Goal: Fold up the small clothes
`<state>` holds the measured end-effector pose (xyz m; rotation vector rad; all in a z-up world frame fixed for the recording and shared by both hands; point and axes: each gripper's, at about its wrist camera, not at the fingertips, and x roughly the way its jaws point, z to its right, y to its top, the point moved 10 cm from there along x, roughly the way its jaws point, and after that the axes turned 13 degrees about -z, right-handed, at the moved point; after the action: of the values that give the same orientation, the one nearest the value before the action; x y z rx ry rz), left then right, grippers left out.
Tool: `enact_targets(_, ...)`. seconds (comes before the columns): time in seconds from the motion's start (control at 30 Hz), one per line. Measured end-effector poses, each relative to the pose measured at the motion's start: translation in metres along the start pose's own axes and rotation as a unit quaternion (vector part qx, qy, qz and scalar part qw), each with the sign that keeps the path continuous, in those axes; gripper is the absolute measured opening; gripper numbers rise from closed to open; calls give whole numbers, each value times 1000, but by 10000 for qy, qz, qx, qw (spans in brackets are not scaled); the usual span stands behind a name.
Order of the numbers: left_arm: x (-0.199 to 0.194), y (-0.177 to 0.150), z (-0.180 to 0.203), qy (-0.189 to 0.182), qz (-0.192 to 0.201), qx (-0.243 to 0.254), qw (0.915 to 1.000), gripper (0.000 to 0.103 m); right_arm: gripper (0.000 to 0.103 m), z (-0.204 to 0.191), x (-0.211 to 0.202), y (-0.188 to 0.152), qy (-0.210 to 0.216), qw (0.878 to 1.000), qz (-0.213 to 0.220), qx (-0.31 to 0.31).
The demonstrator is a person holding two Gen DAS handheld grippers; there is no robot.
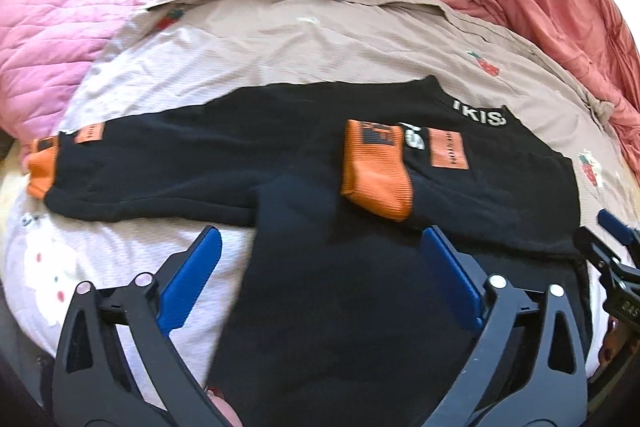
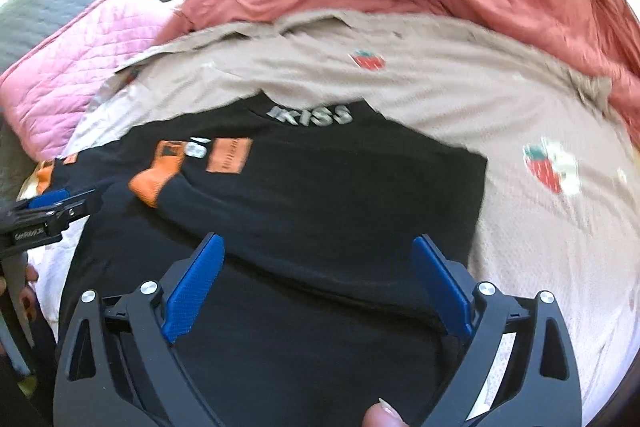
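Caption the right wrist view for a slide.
Open right gripper above a black sweatshirt on a strawberry-print sheet, one orange cuff folded onto its chest.

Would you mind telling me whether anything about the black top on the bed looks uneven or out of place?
Yes: the black top is only half folded. One orange-cuffed sleeve lies folded across the chest, while the other sleeve is stretched out sideways over the beige bedsheet. Nothing looks damaged or spilled.
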<state>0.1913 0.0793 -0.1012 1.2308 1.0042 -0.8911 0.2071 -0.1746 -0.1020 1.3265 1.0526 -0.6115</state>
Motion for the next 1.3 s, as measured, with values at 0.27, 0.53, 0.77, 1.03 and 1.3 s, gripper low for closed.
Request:
enact_targets(0.27,-14,-8,-31,149,71,-178,9997,94,94,-46,-20,-6,29,9984,421,-386)
enact_targets(0.53,-15,-15,-77,240,55,-566,9981,94,94,-88,-30,-22,202,9970,549,-513)
enact_targets(0.77,-18,-17,-130,218,114,-1171,9928,94,94,-116,-17,-40,145,9975,305,-616)
enact_targets(1.03,-19,-18,-213,325,199,-2067,9777,94,94,-134,-15,-39,68,9975,293,-632)
enact_targets(1.3,-10,-18,-295,265,334,-3105,9496,93,94,-134,-3,-43,-83,9957,345,-857)
